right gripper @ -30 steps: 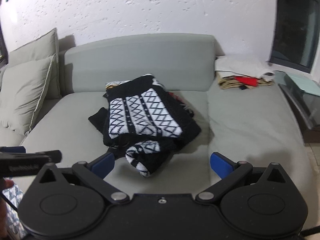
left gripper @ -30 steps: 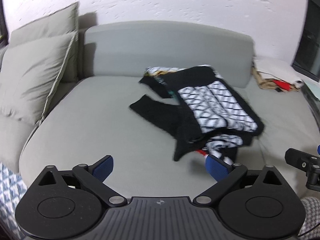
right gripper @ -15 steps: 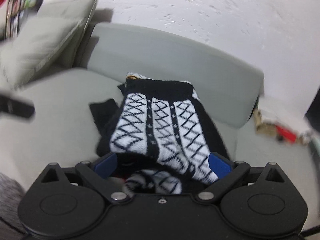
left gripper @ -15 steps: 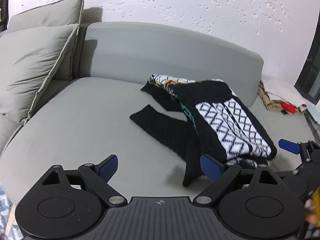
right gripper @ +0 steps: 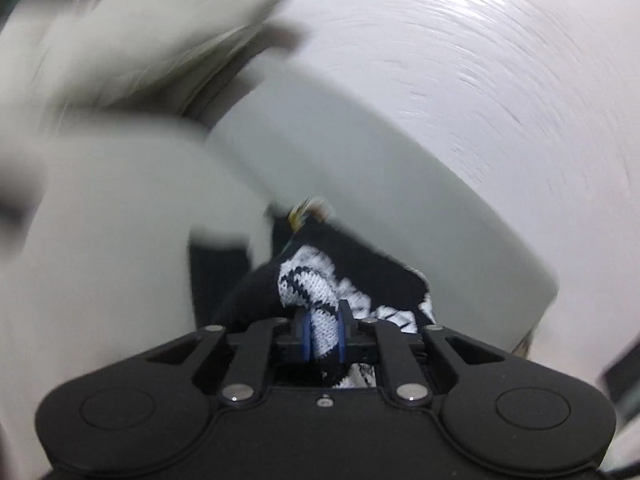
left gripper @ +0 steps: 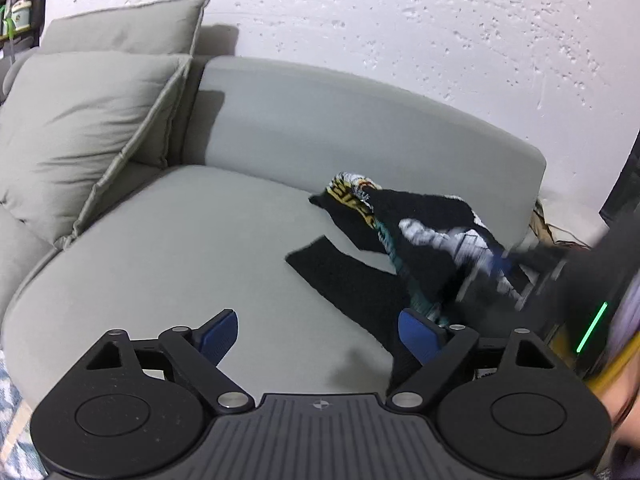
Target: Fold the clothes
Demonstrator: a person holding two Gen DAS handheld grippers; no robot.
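Pinching the sweater (right gripper: 308, 288) on the sofa (left gripper: 180, 240) in my right gripper (right gripper: 323, 334) (jaws just closing on knit), I'm keeping the left gripper (left gripper: 320, 334) wide, empty; yanking risks dragging the whole pile.

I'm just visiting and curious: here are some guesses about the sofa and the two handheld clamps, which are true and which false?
1. The right gripper is clamped on the black-and-white knitted garment. True.
2. The left gripper is also squeezing cloth. False: its jaws stand open over the grey sofa seat with nothing pinched.
3. Two grey cushions lean at the sofa's left end. True.
4. The garment lies neatly folded into a square. False: it is bunched and partly lifted.
5. The wall behind the sofa is dark wood. False: the wall is white and textured.
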